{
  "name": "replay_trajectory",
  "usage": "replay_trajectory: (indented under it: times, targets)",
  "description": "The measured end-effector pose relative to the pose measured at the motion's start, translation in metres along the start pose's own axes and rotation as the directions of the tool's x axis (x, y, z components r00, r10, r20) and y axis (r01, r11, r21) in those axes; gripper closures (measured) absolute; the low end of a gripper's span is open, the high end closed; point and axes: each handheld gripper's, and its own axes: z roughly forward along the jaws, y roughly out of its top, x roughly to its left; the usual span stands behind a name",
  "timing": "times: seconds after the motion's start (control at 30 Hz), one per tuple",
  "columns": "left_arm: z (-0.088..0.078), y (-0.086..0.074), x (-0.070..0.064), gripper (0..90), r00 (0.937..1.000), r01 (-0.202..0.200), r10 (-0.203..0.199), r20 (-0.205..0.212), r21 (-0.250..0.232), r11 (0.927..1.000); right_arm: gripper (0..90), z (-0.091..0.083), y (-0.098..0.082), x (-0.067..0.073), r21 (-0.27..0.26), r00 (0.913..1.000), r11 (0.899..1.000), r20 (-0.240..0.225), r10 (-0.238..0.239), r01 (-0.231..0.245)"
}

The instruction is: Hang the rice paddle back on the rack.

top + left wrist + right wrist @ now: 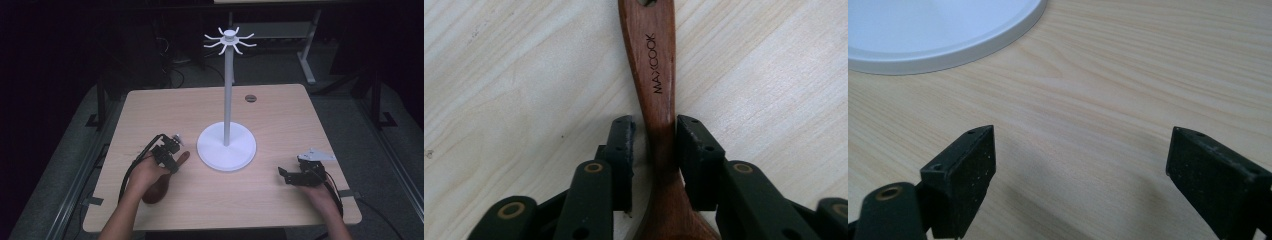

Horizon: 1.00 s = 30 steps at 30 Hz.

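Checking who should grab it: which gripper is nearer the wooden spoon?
Left. The left gripper straddles the spoon handle; the right gripper sits open across the table, beyond the white stand.

A pale wooden table (pixel 280 107) stands on grey floor (pixel 345 120). Behind the table the room is dark, with cables (pixel 175 75) and a white desk leg (pixel 306 55).

My left hand (pixel 145 172) points my left gripper (pixel 654 150) down at the table, jaws drawn in narrow; one pad (pixel 691 150) touches what lies between them, the other stands just off it. My right hand (pixel 320 192) rests low with my right gripper (pixel 1080 170) held nearly level, its jaws spread wide apart.
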Motion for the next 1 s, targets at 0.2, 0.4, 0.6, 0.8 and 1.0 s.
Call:
replay_trajectory:
  times: [0.2,0.4,0.6,0.8,1.0]
  targets:
    - [0.000,-0.001,0.000,73.6,1.0000,0.006,-0.006,-0.002,-0.005,1.0000,12.2,0.000,0.000,0.000,0.001,1.0000,1.000,0.000,-0.001,0.001]
    - [0.000,-0.003,0.002,76.7,0.9999,0.014,-0.014,0.003,-0.025,0.9996,12.2,0.000,0.000,0.001,0.002,1.0000,1.000,0.000,-0.003,0.003]
    - [-0.001,-0.007,0.006,77.2,0.9996,0.013,-0.012,0.024,-0.050,0.9987,12.2,0.000,0.000,0.000,0.001,1.0000,1.000,0.000,-0.003,0.003]
    - [-0.001,-0.013,0.012,77.5,0.9976,0.022,-0.016,0.067,-0.096,0.9951,12.2,0.000,0.000,0.000,0.000,1.0000,1.000,0.000,-0.002,0.002]
    - [-0.006,-0.019,0.016,77.5,0.9958,0.015,0.001,0.092,-0.171,0.9851,12.2,0.000,0.000,0.000,-0.001,1.0000,1.000,0.000,0.000,0.000]
